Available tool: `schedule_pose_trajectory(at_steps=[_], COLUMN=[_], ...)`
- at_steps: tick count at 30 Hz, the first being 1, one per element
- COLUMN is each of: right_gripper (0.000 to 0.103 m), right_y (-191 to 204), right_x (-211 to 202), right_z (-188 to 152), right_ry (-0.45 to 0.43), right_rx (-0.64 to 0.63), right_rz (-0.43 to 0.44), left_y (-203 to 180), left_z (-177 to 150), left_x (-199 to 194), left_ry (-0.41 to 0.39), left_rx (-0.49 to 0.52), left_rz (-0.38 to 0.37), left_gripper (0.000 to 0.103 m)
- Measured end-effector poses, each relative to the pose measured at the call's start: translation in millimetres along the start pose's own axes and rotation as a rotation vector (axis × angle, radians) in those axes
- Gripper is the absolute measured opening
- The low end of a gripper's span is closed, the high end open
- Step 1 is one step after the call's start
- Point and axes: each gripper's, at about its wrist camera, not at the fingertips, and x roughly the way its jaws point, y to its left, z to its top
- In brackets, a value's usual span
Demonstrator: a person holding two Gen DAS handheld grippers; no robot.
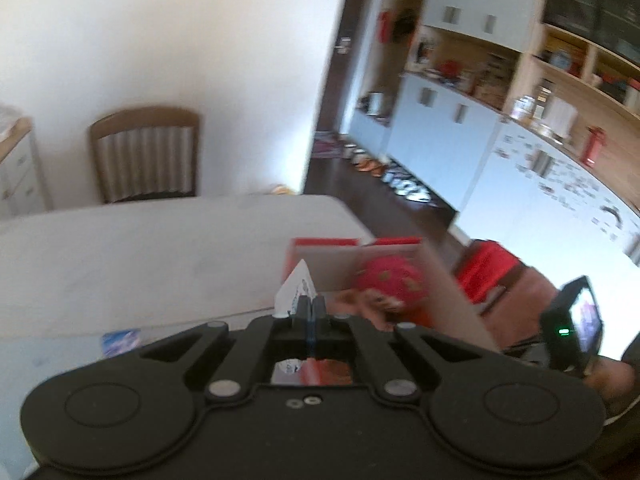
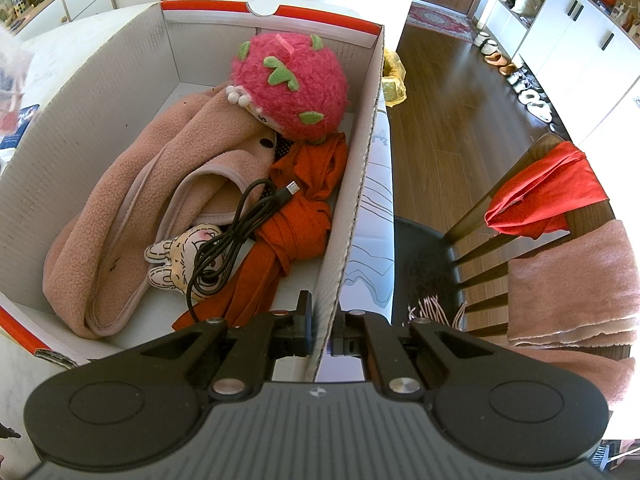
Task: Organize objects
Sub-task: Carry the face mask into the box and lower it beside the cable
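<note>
Cardboard box [image 2: 120, 92] with red-trimmed rim sits on the white table [image 1: 140, 248], at its right edge. The right gripper [image 2: 320, 320] is clamped on the box's near right wall, one finger inside, one outside, pointing steeply down.

Inside the box: a pink fleece garment [image 2: 132, 200] fills the left and middle; a pink plush ball with green spots [image 2: 292, 88] rests at the far end; an orange cloth [image 2: 296, 208], knotted, lies along the right wall; a black cable [image 2: 236, 224] is looped over the orange cloth and a small bunny plush [image 2: 180, 260].

The left gripper [image 1: 307, 304] has its jaws pressed together on a small white packet [image 1: 294, 290], held above the table just left of the box. View blurred; the packet's print is unreadable.

Right of the table: a dark wooden chair [image 2: 500, 208] draped with a red cloth [image 2: 544, 196].
</note>
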Motion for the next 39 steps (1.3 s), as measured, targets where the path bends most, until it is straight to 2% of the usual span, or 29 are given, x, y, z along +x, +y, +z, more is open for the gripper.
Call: schedule_pose_trajectory(at_steps=[8, 15, 23, 39], right_gripper=[0.006, 0.006, 0.006, 0.006], right_y=[1, 0, 0, 2], right_x=[0, 0, 1, 1], right_z=[0, 0, 3, 3], right_ry=[0.000, -0.001, -0.001, -0.002], right_rx=[-0.001, -0.003, -0.007, -0.011], right_rz=[0.001, 0.000, -0.002, -0.002], left_y=[-52, -82, -98, -105], left_z=[12, 0, -15, -46], left_x=[24, 50, 82, 123], left_ry=[0.011, 0.070, 0.158, 0.288], left_rx=[0.106, 0.163, 0.212, 0.213], left_rz=[-0.130, -0.209, -0.233, -0.267], left_gripper=[0.000, 0.000, 0.000, 0.000])
